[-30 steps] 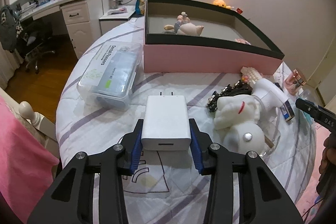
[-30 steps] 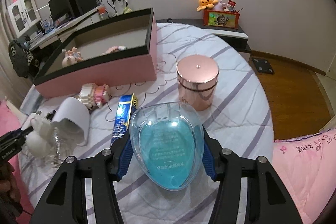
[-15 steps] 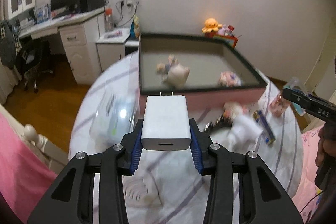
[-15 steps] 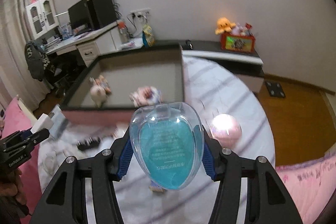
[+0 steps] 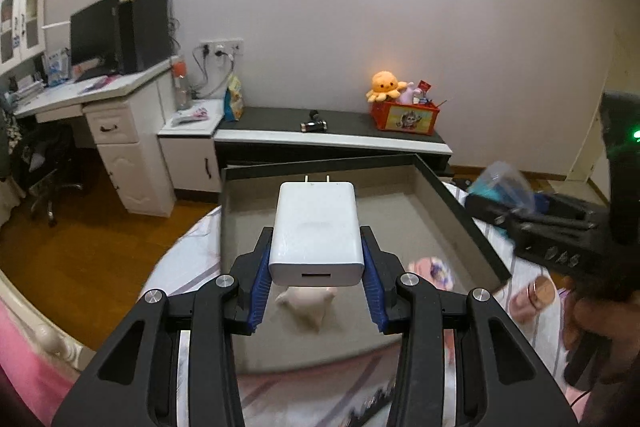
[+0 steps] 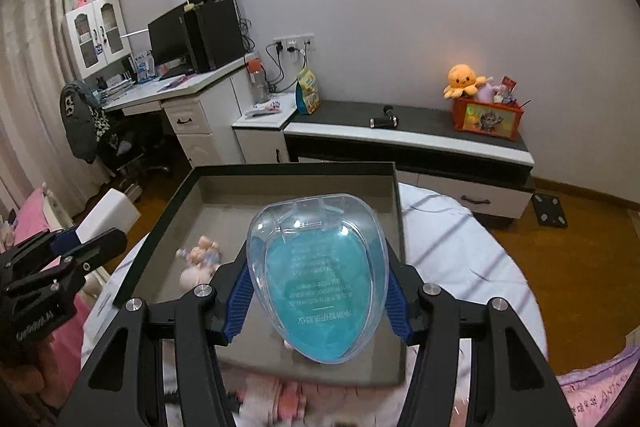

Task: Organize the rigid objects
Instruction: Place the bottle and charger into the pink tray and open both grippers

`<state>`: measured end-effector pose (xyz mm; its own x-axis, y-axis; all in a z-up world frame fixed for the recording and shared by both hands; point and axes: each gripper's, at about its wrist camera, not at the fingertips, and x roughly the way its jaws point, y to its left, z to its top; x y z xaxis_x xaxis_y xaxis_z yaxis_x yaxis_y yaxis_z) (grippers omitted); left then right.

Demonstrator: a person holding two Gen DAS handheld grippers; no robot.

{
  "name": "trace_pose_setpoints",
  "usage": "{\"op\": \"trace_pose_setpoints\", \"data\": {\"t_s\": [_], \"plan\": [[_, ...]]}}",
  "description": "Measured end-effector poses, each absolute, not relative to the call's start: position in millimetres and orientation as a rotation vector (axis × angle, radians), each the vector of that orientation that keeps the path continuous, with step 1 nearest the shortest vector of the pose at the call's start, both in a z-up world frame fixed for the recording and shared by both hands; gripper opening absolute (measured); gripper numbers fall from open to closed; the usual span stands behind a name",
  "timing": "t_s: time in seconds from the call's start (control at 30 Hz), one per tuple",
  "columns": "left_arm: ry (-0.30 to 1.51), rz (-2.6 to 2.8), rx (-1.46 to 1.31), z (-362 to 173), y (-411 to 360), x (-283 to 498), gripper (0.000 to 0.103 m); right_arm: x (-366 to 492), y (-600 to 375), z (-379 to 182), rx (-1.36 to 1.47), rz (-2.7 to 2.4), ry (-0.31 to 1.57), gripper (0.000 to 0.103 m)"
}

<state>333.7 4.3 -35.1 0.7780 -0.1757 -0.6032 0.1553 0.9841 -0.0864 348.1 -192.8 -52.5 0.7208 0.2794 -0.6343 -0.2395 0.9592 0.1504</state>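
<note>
Now lifted over the box (image 5: 460, 203), left gripper (image 5: 316, 259) clamping charger (image 5: 316, 227), right gripper (image 6: 316, 291) clamping case (image 6: 320, 279): drop-off likely next.

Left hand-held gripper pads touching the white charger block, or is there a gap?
Touching. In the left wrist view, both blue pads of the left hand-held gripper press flush against the sides of the white rectangular charger block, holding it above the open dark-rimmed box.

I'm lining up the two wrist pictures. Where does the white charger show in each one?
Left wrist: the white charger sits centre, clamped in the left hand-held gripper, above the open box.
Right wrist: the white charger is at the left edge, beside the box's left wall.
Shared landmark: the orange octopus plush by the wall.
</note>
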Motion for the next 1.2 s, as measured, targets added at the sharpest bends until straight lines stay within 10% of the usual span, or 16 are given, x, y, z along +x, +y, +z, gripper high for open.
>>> {"op": "trace_pose_setpoints", "data": {"t_s": [0.4,0.43,0.57,0.73,1.2], "plan": [[0.734,-0.180,-0.006,-68,-19,396,0.041,399,-181,-92,0.053,0.257,0.810,0.067],[0.729,-0.174,-0.003,-68,-19,396,0.043,400,-181,-92,0.050,0.251,0.811,0.083],[0.701,-0.146,-0.001,-64,-17,390,0.081,397,-183,-92,0.054,0.231,0.809,0.086],[0.662,-0.110,0.009,-54,-11,373,0.098,388,-186,-86,0.068,0.205,0.808,0.093],[0.610,-0.061,-0.014,-26,7,298,0.103,307,-191,-44,0.114,0.220,0.700,0.094]]}}
